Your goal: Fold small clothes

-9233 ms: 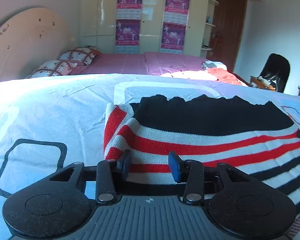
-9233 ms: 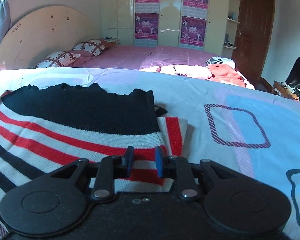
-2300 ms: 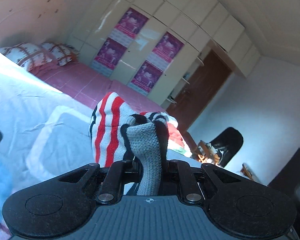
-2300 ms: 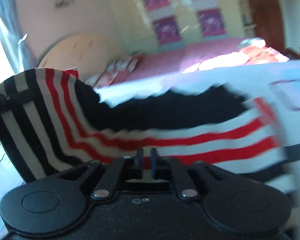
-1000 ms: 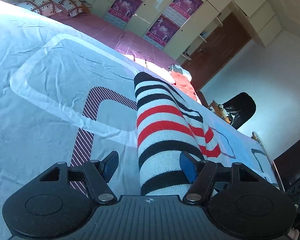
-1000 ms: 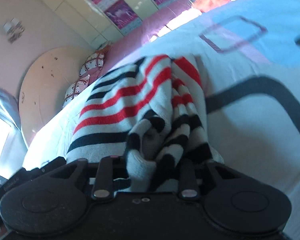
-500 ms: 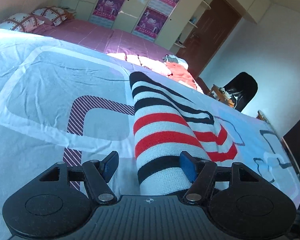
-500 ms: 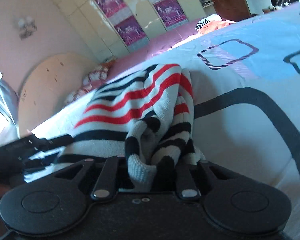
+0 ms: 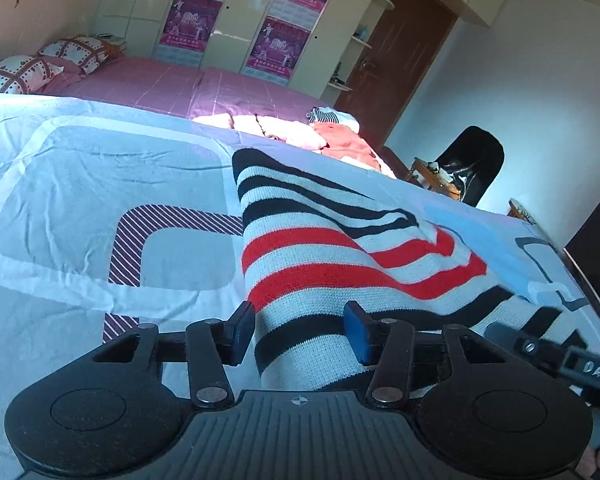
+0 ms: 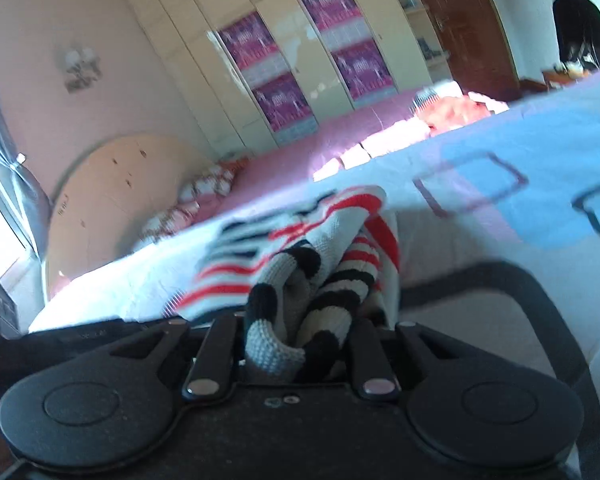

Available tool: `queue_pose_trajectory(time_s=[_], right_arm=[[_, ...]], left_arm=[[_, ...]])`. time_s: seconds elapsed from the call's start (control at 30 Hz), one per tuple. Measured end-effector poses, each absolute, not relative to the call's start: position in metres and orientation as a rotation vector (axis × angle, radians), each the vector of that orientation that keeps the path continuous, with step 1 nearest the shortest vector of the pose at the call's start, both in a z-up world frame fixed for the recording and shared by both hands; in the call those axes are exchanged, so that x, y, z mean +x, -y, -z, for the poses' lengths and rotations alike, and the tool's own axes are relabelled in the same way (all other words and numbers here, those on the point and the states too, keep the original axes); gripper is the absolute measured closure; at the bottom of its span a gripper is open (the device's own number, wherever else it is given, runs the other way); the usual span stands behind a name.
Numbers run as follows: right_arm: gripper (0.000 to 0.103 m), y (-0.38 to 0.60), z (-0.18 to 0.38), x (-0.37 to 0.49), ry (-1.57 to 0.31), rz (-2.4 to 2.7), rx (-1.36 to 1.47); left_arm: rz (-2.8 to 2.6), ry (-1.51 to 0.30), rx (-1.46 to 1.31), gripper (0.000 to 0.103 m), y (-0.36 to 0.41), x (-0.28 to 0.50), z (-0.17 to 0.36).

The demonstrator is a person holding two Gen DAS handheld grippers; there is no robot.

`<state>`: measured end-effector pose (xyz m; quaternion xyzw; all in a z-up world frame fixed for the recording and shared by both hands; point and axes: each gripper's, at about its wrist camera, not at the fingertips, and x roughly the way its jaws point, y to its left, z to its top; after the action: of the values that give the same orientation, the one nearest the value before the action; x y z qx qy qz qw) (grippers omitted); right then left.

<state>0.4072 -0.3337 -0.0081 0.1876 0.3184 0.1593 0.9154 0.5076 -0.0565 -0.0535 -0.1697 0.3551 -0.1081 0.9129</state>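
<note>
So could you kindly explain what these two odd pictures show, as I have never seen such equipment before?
No robot here: a person holds a two-finger clamp in each hand, and a wide-angle camera on each clamp looks forward along its fingers. The black shapes at the bottom are the clamps themselves. One picture is from the left gripper, the other from the right gripper. Both look across a bed sheet on which lies a striped knitted garment, partly folded. The left gripper's jaws have just been closing, with the garment's edge between them; they appear not yet pressed on it. The right gripper is clamped on a bunched end of the garment. Behind are a pink bed and a wardrobe.
</note>
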Motion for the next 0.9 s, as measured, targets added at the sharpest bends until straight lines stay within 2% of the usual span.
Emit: queue_pose_trajectory(time_s=[0.1,0.37,0.4,0.43,0.5,0.57,0.7,0.87,0.9], right_arm=[[0.084,0.346,0.036,0.419,-0.750,-0.315,0.481],[0.073,0.347,0.018,0.421,-0.749,-0.332,0.457],[0.066,0.350,0.014,0.420,-0.733,-0.321,0.454],[0.054,0.355,0.011,0.418,-0.704,-0.306,0.453],[0.042,0.360,0.004,0.420,-0.646,-0.289,0.456],[0.045,0.364,0.002,0.437,-0.638,-0.291,0.472],[0.058,0.361,0.010,0.483,-0.687,-0.322,0.469],[0.060,0.369,0.027,0.517,-0.779,-0.342,0.519],[0.064,0.373,0.029,0.520,-0.780,-0.346,0.543]], left_arm=[[0.207,-0.727,-0.377,0.054,0.057,0.502,0.058],[0.199,-0.703,-0.410,0.053,0.052,0.493,0.048],[0.197,-0.688,-0.412,0.053,0.051,0.489,0.045],[0.197,-0.682,-0.418,0.053,0.049,0.486,0.044],[0.193,-0.682,-0.436,0.053,0.044,0.489,0.047],[0.172,-0.691,-0.458,0.053,0.036,0.498,0.052],[0.176,-0.707,-0.544,0.053,0.025,0.515,0.062],[0.194,-0.735,-0.561,0.053,0.029,0.532,0.069],[0.195,-0.742,-0.554,0.053,0.030,0.533,0.070]])
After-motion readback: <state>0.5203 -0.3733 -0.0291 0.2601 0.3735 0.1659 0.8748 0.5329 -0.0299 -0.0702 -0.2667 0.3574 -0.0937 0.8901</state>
